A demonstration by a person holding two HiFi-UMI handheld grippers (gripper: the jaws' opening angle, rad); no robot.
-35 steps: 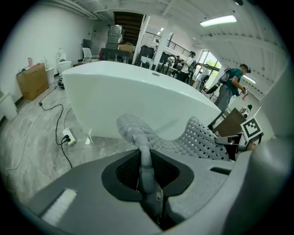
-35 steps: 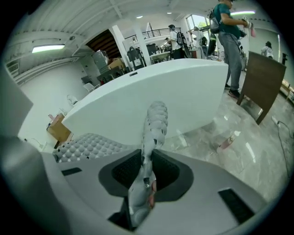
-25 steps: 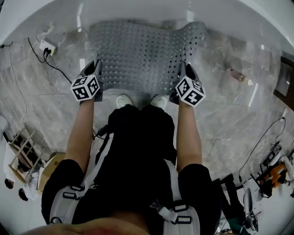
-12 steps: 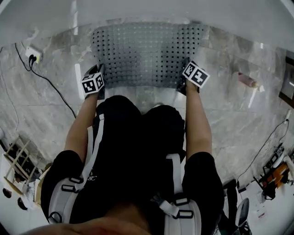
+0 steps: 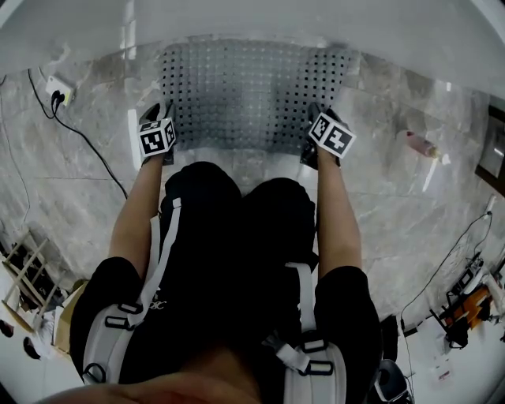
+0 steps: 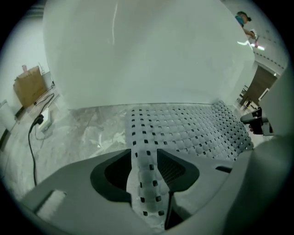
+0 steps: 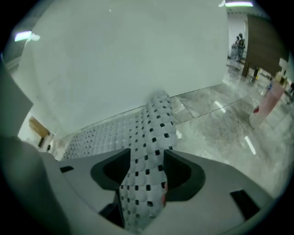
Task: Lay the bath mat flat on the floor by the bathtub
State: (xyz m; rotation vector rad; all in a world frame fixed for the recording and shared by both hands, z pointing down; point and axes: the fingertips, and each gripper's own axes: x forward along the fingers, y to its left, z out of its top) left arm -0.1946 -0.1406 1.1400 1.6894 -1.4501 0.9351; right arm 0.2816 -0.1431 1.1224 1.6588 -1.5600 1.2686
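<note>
The grey perforated bath mat (image 5: 252, 91) lies spread on the marble floor against the white bathtub (image 5: 260, 20). My left gripper (image 5: 163, 112) is at the mat's near left corner and my right gripper (image 5: 314, 114) at its near right corner. In the left gripper view a raised strip of mat (image 6: 146, 156) stands between the jaws of the left gripper (image 6: 146, 166), which are opening, with dark gaps beside the strip. The right gripper view shows the same: the mat (image 7: 151, 151) runs loosely between the opening jaws of the right gripper (image 7: 146, 172).
A power strip with a black cable (image 5: 55, 91) lies on the floor to the left. A pink bottle (image 5: 422, 144) lies to the right. A cardboard box (image 6: 30, 87) stands at far left. The person's knees are just behind the mat's near edge.
The mat's rumpled far right corner has settled flat by the tub. Both grippers have dropped lower at the near corners, and the person has crouched over the mat.
</note>
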